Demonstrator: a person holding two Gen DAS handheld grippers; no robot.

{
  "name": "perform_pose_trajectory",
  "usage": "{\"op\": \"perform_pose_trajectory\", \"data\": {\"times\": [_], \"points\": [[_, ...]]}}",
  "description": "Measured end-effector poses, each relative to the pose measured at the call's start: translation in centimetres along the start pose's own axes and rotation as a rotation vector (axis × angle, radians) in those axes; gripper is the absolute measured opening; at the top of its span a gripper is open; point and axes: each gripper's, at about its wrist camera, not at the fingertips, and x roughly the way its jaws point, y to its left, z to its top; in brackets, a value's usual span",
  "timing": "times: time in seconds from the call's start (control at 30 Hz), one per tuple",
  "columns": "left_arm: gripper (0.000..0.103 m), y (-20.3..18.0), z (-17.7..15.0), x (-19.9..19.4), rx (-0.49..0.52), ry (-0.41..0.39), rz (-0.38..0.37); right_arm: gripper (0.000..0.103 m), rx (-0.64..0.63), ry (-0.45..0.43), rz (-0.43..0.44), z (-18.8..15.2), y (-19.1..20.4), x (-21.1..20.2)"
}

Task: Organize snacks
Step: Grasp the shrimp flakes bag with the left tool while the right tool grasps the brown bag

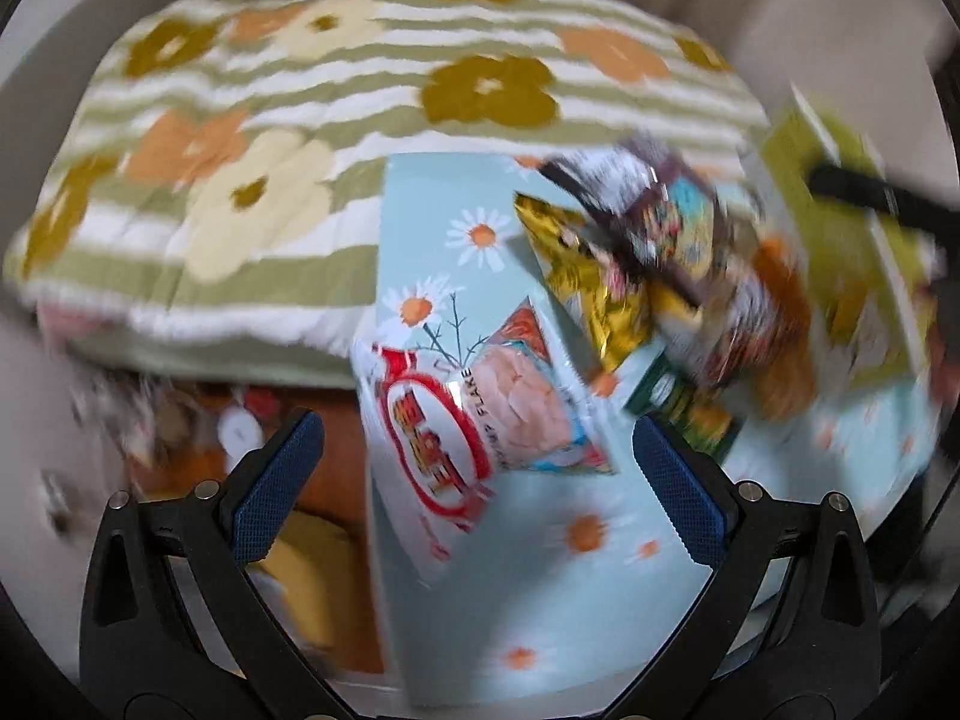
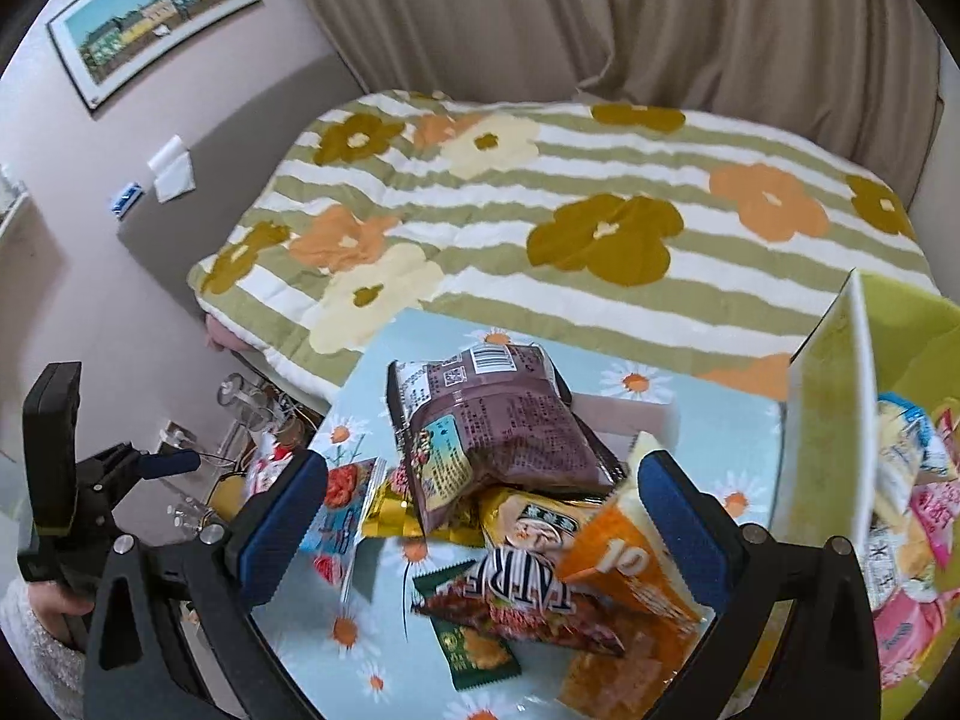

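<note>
At far left in the right wrist view, a hand [image 2: 51,603] in a fuzzy pale sleeve holds the left claw [image 2: 171,463] off the left edge of the worktop [image 2: 708,462], which wears a pale blue cloth printed with daisies. In its own blurred view the left claw [image 1: 477,462] stands wide apart with nothing between its blue pads, over a red-and-white snack packet [image 1: 474,420]. That packet lies flat near the worktop's left edge, its long axis running from the near left toward the far right. Further right sits a heap of snacks: a gold packet [image 2: 393,510] low at the left, a brown packet [image 2: 504,438] on top with its barcode end pointing away toward the bed [image 2: 600,180], a green packet [image 2: 474,648] nearest the camera, and an orange packet [image 2: 624,564] tilted, one end up to the right. The right claw [image 2: 483,516] hangs spread apart around this heap, gripping nothing. At far right a yellow-green bin [image 2: 831,414] holds what look like pink and blue packets [image 2: 912,540], though blur hides the detail.
</note>
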Motion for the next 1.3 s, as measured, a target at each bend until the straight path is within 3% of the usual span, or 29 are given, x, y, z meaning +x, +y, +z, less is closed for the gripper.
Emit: {"op": "perform_pose_trajectory", "data": {"times": [0.1,0.27,0.53,0.87,0.97,1.0,1.3], "points": [[0.102,-1.2,0.3,1.2,0.202,0.035,0.002,0.103,0.017,0.024,-0.023,0.4,0.1,1.4],[0.102,-2.8,0.6,2.9,0.439,0.091,-0.001,0.103,0.018,0.066,-0.042,0.9,0.0,3.2],[0.102,-4.4,1.0,6.0,0.622,0.157,-0.017,0.103,-0.044,0.132,-0.02,2.1,-0.1,6.3],[0.101,-4.4,0.8,9.3,0.647,0.234,-0.055,0.103,-0.102,0.24,0.018,2.8,-0.5,10.2],[0.079,-4.2,0.9,9.9,0.629,0.245,-0.07,0.103,-0.094,0.258,0.053,2.8,-0.7,10.8],[0.067,-4.2,0.9,10.2,0.62,0.254,-0.07,0.103,-0.089,0.262,0.064,2.9,-0.8,10.9],[0.061,-3.1,1.1,9.9,0.509,0.235,-0.098,0.103,-0.121,0.311,0.119,2.8,-0.3,12.3]]}}
